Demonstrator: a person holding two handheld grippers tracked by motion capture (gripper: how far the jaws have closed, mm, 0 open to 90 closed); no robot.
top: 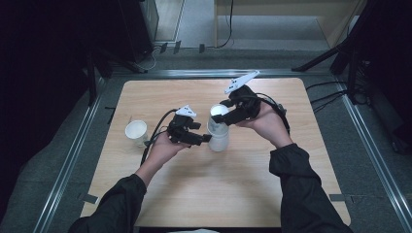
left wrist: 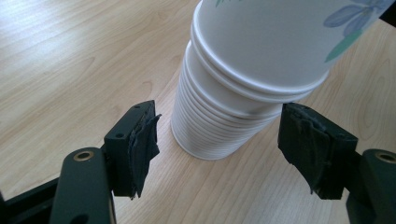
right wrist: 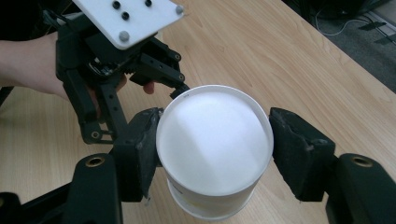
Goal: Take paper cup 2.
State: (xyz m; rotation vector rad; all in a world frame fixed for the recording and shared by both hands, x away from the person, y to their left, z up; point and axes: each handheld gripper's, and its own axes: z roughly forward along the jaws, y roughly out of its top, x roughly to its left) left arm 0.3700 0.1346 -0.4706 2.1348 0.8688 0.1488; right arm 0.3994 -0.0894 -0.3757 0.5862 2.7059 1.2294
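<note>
From the high view the bench [top: 160, 194] was a pale wood-grain slab with rounded corners, and a stack [top: 218, 138] of white paper cups stood near its middle, with a single cup [top: 136, 131] standing upright and open well apart toward the left edge. That view also showed the right gripper [top: 221, 118] reaching in at the top of the stack and the left gripper [top: 206, 138] lower down at its side, each carrying a grey three-cornered plate. The left gripper view gave what the high view could not: the stack [left wrist: 210, 126] was a nest of many thin ribbed rims, standing base up on the bench, with a top cup [left wrist: 261, 42] printed with blue flowers tilted off it. There the left gripper [left wrist: 219, 144] held its jaws half wide on either side of the lower stack, the worn, ragged black pads clear of the paper. The right gripper view looked down on the flat, round white base of the top cup [right wrist: 215, 144]; the right gripper [right wrist: 215, 149] had its jaws closed on that cup, padded faces pressed to its sides, with the left gripper just behind it.
</note>
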